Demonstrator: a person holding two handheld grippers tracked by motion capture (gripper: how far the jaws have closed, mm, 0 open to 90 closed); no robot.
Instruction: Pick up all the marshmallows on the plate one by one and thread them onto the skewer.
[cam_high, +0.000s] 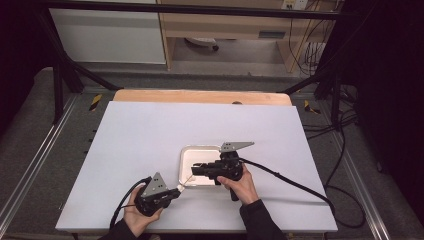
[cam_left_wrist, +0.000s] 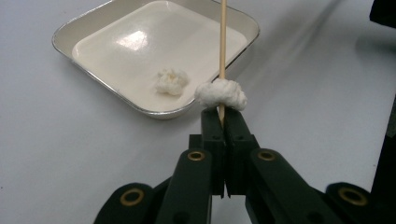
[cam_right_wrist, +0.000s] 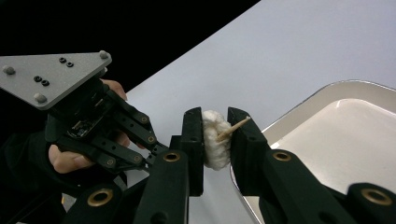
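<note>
A white sheet covers the table (cam_high: 150, 135), with a strip of bare wood along its far edge and a dim room with cables and cabinets beyond. Near the middle, toward the near side, sits a shallow white tray (cam_high: 187, 155) with a metal rim. The person's forearms come in from the near edge. The left hand (cam_high: 135, 215) grips the left claw (cam_high: 178, 190) low over the table, angled to the right and away toward the tray's near left corner; its jaws are pressed together on the lower end of a thin wooden skewer (cam_left_wrist: 222, 42), which runs up and away from them over the tray. A white cotton wad (cam_left_wrist: 220, 93) is threaded on the skewer just above those jaws. The right hand (cam_high: 243, 184) holds the right claw (cam_high: 193, 169) roughly level over the tray, pointing left toward the other claw. In the right gripper view its jaws stand a little apart on either side of the cotton wad, with the skewer's tip poking out of the wad against the right jaw; whether the pads press the wad cannot be told. A second, loose cotton clump (cam_left_wrist: 171, 82) lies in the tray near its near edge.
</note>
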